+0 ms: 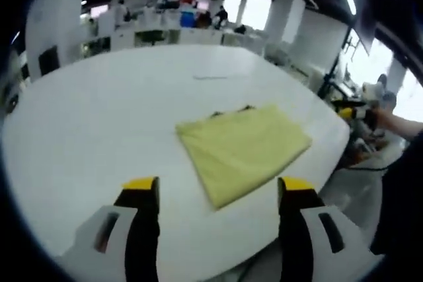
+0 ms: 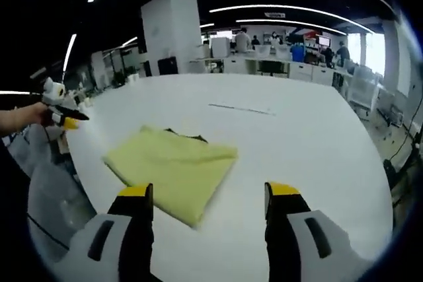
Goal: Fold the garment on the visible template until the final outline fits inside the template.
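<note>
A yellow garment (image 1: 241, 150) lies folded into a rough rectangle on the white table (image 1: 99, 130). A dark strip (image 1: 228, 111) peeks out along its far edge. My left gripper (image 1: 218, 189) is open and holds nothing, its yellow-tipped jaws standing wide apart just short of the garment's near corner. In the right gripper view the same garment (image 2: 172, 170) lies ahead and to the left, dark strip (image 2: 186, 137) at its back edge. My right gripper (image 2: 209, 193) is open and holds nothing. Each gripper also appears small in the other's view, held by a hand: the right gripper (image 1: 353, 111), the left gripper (image 2: 63, 120).
A thin line (image 2: 241, 109) is marked on the table beyond the garment. The table edge (image 1: 330, 163) runs close past the garment's right side. Desks, pillars and people stand far behind. A person's arm (image 1: 400, 123) reaches in from the right.
</note>
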A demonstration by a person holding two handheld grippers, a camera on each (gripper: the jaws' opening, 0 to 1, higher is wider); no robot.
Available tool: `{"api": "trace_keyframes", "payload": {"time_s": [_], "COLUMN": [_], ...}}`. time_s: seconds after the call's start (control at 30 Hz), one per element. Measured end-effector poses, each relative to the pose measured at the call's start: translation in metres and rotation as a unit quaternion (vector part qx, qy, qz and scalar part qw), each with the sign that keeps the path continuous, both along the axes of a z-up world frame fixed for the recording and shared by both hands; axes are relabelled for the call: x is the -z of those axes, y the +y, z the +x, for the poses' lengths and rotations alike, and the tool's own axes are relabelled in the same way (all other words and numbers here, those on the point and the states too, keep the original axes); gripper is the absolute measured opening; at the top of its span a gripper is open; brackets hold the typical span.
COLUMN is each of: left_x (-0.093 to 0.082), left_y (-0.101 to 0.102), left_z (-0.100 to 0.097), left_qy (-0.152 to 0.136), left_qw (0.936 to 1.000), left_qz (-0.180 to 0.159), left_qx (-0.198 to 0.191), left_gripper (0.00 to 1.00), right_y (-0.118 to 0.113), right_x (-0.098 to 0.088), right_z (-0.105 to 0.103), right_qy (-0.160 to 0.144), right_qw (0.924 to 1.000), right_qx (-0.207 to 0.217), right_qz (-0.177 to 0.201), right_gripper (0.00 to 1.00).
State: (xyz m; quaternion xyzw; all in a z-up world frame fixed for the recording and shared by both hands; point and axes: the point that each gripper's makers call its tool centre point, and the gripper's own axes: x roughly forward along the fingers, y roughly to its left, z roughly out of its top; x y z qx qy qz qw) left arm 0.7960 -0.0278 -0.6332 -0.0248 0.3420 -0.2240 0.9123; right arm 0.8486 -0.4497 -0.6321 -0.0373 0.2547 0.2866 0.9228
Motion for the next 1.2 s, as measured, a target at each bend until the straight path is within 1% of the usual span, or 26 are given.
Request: {"api": "trace_keyframes", "payload": {"time_s": [0.03, 0.1, 0.2, 0.23, 0.27, 0.3, 0.33, 0.37, 0.5, 0.63, 0.7, 0.8, 0.9, 1.0, 1.2], "left_x": [-0.003, -0.011, -0.019, -0.021, -0.022, -0.023, -0.023, -0.025, -0.033, -0.039, -0.039, -0.038, -0.033, -0.033, -0.032], "left_y": [-0.001, -0.004, -0.006, -0.006, -0.004, -0.004, -0.003, -0.004, -0.007, -0.011, -0.011, -0.012, -0.010, -0.011, -0.011], "left_z": [-0.002, -0.006, -0.012, -0.013, -0.014, -0.016, -0.017, -0.020, -0.028, -0.036, -0.043, -0.053, -0.060, -0.063, -0.063], "left_qy": [-0.002, -0.008, -0.010, -0.011, -0.013, -0.012, -0.011, -0.008, -0.015, -0.017, -0.016, -0.010, -0.004, -0.001, -0.001], "left_qw": [1.0000, 0.9999, 0.9998, 0.9998, 0.9997, 0.9997, 0.9995, 0.9994, 0.9987, 0.9985, 0.9987, 0.9986, 0.9987, 0.9986, 0.9988], "left_qz": [-0.001, -0.004, -0.016, -0.018, -0.017, -0.016, -0.018, -0.019, -0.028, -0.031, -0.022, -0.023, -0.016, -0.017, -0.014], "left_qx": [0.004, 0.008, 0.005, 0.000, -0.015, -0.017, -0.023, -0.026, -0.040, -0.043, -0.044, -0.046, -0.049, -0.049, -0.048], "left_gripper": [0.74, 0.80, 0.87, 0.90, 0.93, 0.97, 1.00, 0.99, 0.99, 0.99, 0.99, 0.99, 0.99, 0.99, 0.99], "right_y": [-0.001, -0.002, -0.005, -0.005, -0.006, -0.007, -0.008, -0.009, -0.012, -0.009, -0.007, -0.005, -0.005, -0.006, -0.011], "right_x": [-0.005, -0.012, -0.017, -0.018, -0.020, -0.021, -0.024, -0.025, -0.037, -0.047, -0.047, -0.044, -0.043, -0.043, -0.042], "right_z": [-0.001, -0.005, -0.011, -0.014, -0.017, -0.018, -0.021, -0.022, -0.032, -0.042, -0.047, -0.052, -0.054, -0.055, -0.057], "right_qy": [-0.003, -0.003, -0.001, 0.000, 0.002, 0.002, 0.000, -0.001, -0.005, -0.009, -0.006, -0.002, -0.002, -0.004, -0.009], "right_qw": [1.0000, 0.9998, 0.9996, 0.9996, 0.9995, 0.9995, 0.9994, 0.9993, 0.9986, 0.9980, 0.9979, 0.9980, 0.9980, 0.9977, 0.9981], "right_qx": [0.004, 0.005, 0.004, 0.003, 0.001, 0.001, 0.000, 0.001, 0.002, -0.006, -0.010, -0.013, -0.012, -0.010, -0.008], "right_qz": [0.007, 0.020, 0.028, 0.029, 0.031, 0.032, 0.036, 0.039, 0.052, 0.062, 0.064, 0.062, 0.062, 0.068, 0.060], "right_gripper": [0.77, 0.81, 0.86, 0.89, 0.92, 0.93, 0.97, 0.99, 1.00, 1.00, 1.00, 1.00, 1.00, 1.00, 1.00]}}
